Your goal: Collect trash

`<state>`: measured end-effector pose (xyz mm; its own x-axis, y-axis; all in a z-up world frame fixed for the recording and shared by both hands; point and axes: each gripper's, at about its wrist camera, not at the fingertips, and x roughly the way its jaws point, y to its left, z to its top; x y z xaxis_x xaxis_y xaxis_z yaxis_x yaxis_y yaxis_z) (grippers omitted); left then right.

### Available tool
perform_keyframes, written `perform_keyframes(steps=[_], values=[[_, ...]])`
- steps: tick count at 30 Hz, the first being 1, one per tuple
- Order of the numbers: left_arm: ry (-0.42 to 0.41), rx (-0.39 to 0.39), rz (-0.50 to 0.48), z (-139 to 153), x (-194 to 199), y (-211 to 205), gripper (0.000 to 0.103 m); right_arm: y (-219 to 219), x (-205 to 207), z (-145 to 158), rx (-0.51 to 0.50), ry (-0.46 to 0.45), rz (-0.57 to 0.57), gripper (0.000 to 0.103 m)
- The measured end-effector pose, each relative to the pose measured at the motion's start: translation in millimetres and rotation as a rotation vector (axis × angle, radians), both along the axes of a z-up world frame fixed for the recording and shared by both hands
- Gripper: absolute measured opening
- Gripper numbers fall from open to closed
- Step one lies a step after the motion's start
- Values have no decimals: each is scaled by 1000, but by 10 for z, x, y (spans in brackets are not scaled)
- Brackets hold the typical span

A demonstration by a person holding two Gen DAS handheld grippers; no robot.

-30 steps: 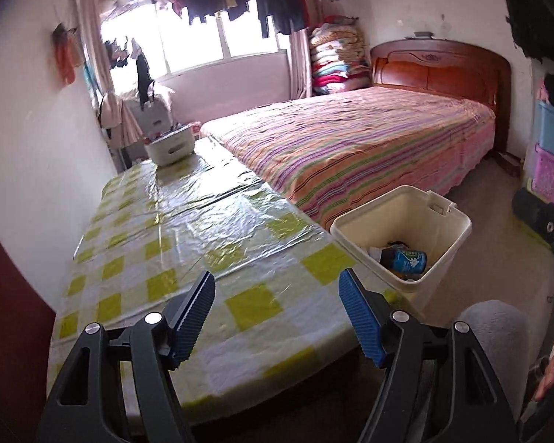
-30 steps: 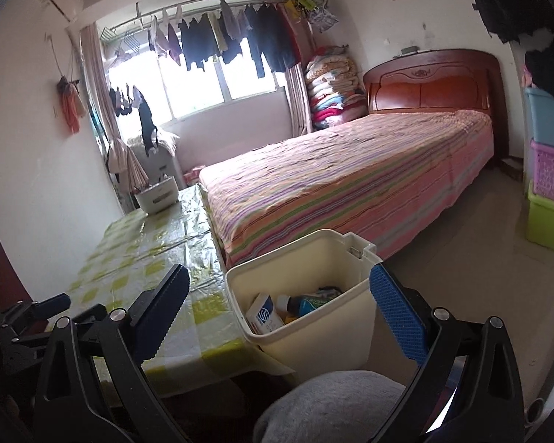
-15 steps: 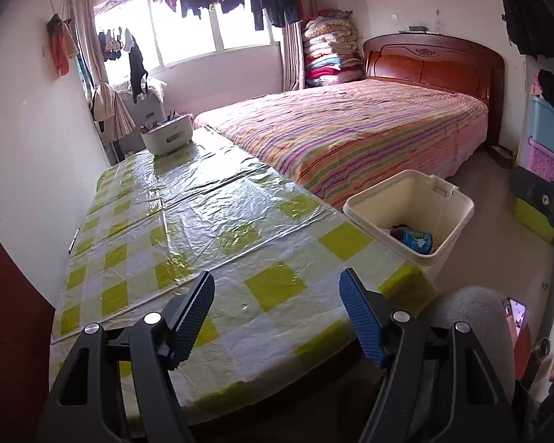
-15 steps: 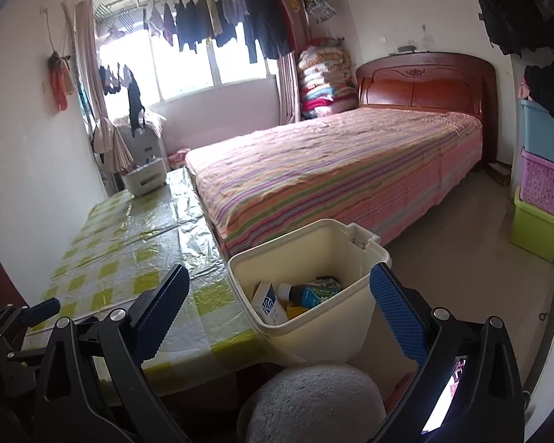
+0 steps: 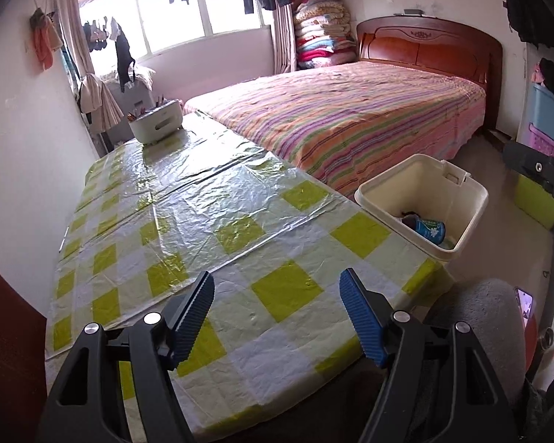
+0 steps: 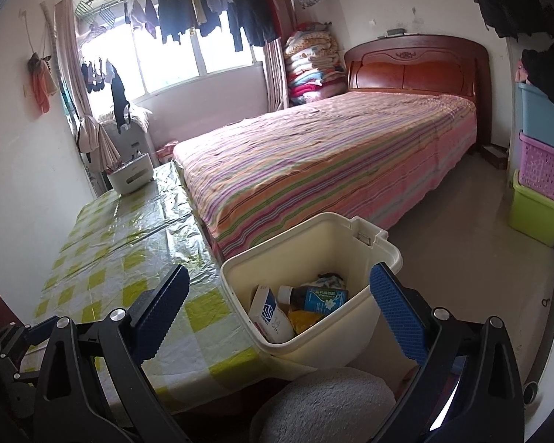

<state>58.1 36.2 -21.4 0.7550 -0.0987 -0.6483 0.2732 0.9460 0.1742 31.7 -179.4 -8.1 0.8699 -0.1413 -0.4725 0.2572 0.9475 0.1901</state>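
Jaws wide and empty on left hand-held gripper (image 5: 277, 317) over table (image 5: 188, 221), right hand-held gripper (image 6: 277, 313) over bin (image 6: 351, 339).

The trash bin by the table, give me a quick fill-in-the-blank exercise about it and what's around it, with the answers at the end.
1. The cream bin stands on the floor between the checked table and the ____.
2. The bottle inside the bin has a ____ label.
3. The left gripper holds ____ between its open jaws.
4. At the table's far end sits a white caddy full of ____.

Missing words: bed; blue; nothing; pencils
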Motion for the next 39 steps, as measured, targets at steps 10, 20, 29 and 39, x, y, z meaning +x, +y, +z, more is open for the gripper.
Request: perform_keyframes(steps=[10,20,29,39], values=[[62,33,-21,-110,196,-247,69,-244,263,-237,64,29,14,97],[96,86,-60,-202,295,-601,69,-592,223,-415,120,45,-37,97],[102,84,-62,-180,345,-742,69,-601,213,-431,85,41,-19,97],[93,87,-51,-139,337,-715,69,-571,218,-440,89,42,-10,97]])
